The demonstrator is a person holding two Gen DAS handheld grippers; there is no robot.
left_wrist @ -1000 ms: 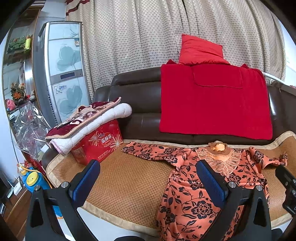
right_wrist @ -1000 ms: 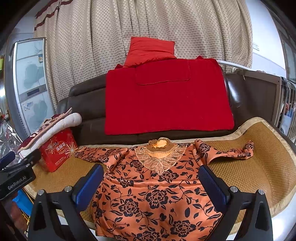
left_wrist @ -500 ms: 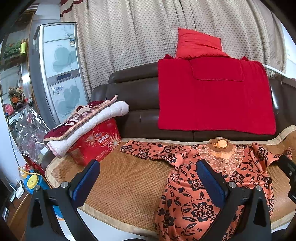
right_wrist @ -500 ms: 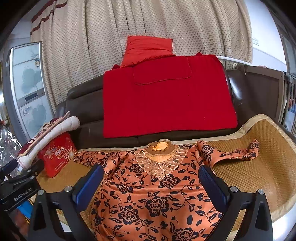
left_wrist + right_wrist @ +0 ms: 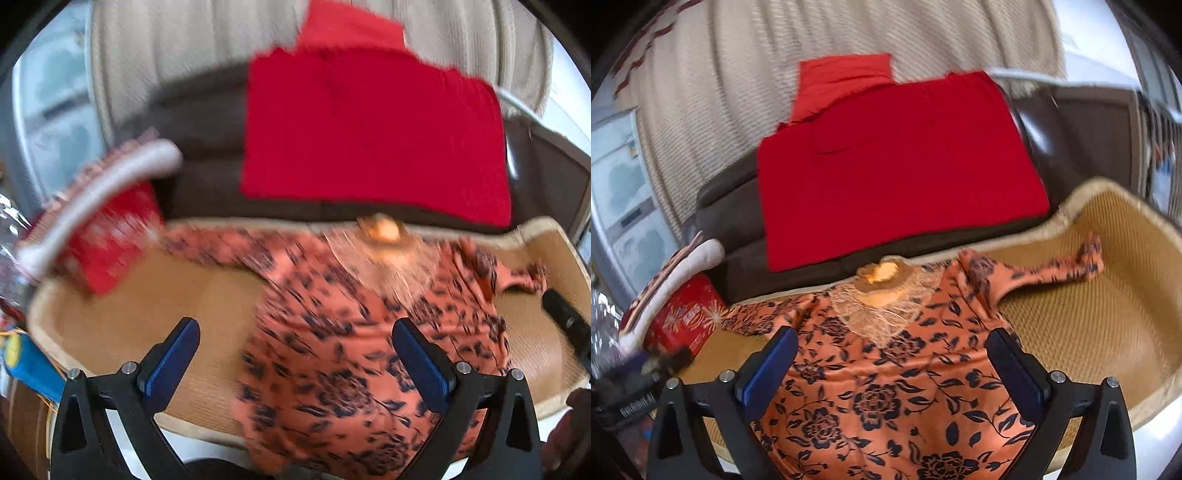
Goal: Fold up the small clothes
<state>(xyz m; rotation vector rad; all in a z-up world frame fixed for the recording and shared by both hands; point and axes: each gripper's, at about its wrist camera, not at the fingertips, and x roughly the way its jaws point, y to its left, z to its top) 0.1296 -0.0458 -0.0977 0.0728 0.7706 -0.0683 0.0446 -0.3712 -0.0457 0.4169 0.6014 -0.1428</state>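
Observation:
An orange garment with a black flower print (image 5: 886,391) lies spread face up on the woven mat (image 5: 1089,332), lace collar (image 5: 886,310) toward the sofa back, one sleeve (image 5: 1052,269) stretched right. The left wrist view is blurred by motion; there the garment (image 5: 351,332) fills the middle and right. My left gripper (image 5: 295,354) is open above the garment's left edge, holding nothing. My right gripper (image 5: 890,365) is open above the chest of the garment, holding nothing. The right gripper's body (image 5: 565,325) shows at the right edge of the left wrist view.
A brown sofa back (image 5: 731,236) carries a red blanket (image 5: 897,166) and a red cushion (image 5: 842,85). At the left stand a red box (image 5: 683,317) with a folded quilt (image 5: 676,269) on top. A fridge (image 5: 617,206) and curtain (image 5: 738,92) lie behind.
Both grippers have moved forward and down toward the garment, tilting as they go. The left view swung right and blurred. Both stay open; the garment has not moved.

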